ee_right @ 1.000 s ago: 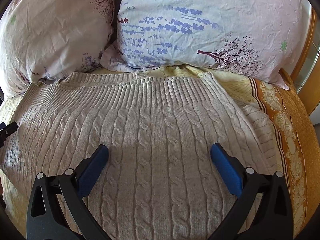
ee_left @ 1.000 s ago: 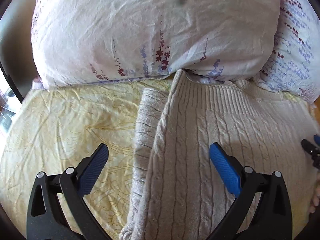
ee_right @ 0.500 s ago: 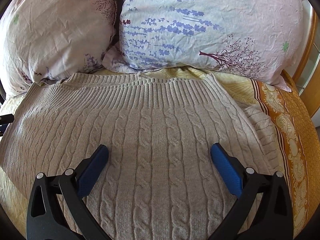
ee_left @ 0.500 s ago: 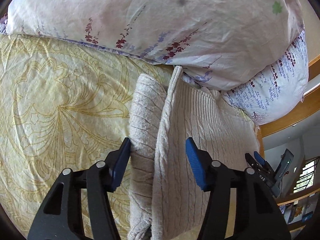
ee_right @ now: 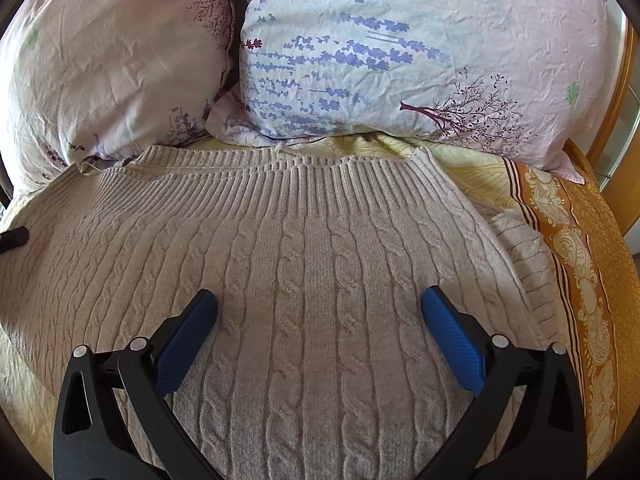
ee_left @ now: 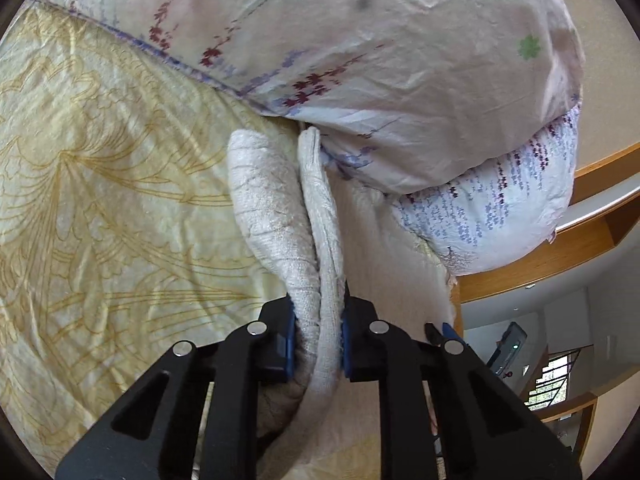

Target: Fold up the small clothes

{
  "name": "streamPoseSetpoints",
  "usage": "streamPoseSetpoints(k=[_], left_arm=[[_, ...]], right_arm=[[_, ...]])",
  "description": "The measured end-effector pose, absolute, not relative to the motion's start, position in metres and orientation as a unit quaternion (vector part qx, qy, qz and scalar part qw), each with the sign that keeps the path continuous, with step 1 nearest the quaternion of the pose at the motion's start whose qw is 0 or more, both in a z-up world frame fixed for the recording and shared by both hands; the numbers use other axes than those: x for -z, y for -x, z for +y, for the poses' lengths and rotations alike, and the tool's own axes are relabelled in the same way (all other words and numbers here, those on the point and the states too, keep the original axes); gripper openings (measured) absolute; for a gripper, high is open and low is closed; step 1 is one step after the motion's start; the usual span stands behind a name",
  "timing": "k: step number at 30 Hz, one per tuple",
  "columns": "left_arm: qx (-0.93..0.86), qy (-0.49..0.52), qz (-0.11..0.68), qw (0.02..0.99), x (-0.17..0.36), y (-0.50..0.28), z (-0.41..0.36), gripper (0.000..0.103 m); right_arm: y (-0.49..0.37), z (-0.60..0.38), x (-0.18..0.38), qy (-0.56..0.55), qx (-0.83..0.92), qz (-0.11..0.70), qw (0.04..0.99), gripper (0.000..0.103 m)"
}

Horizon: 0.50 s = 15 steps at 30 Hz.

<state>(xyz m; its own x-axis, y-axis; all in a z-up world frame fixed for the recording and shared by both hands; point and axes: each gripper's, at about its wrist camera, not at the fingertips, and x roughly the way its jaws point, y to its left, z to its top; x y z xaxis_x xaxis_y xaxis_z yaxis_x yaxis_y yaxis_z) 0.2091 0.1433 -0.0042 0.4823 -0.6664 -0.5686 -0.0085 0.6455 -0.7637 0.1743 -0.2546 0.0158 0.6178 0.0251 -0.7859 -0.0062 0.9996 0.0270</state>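
Both left gripper (ee_left: 317, 344) jaws just closed pinching sweater (ee_left: 320, 216) edge, right gripper (ee_right: 319, 322) jaws wide

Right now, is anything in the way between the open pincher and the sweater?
Nothing visible is. The right gripper hangs open right over the bare cable-knit sweater. The pillows sit beyond its ribbed hem. The left gripper has just been closing and already pinches the sweater's side edge.
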Motion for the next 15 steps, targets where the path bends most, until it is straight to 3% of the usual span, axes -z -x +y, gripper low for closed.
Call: streamPoseSetpoints(k=[6,15], left_arm=[[0.247,0.374,0.426,0.786,-0.036,-0.212,0.094,0.014],[0.317,0.415,0.417,0.744,-0.051,-0.234,-0.007,0.014]], right_arm=[[-0.177,-0.255,-0.018,0.005,-0.010,0.456,0.890,0.102],[-0.146,-0.309,-0.045,-0.042,-0.012,0.437,0.898,0.102]])
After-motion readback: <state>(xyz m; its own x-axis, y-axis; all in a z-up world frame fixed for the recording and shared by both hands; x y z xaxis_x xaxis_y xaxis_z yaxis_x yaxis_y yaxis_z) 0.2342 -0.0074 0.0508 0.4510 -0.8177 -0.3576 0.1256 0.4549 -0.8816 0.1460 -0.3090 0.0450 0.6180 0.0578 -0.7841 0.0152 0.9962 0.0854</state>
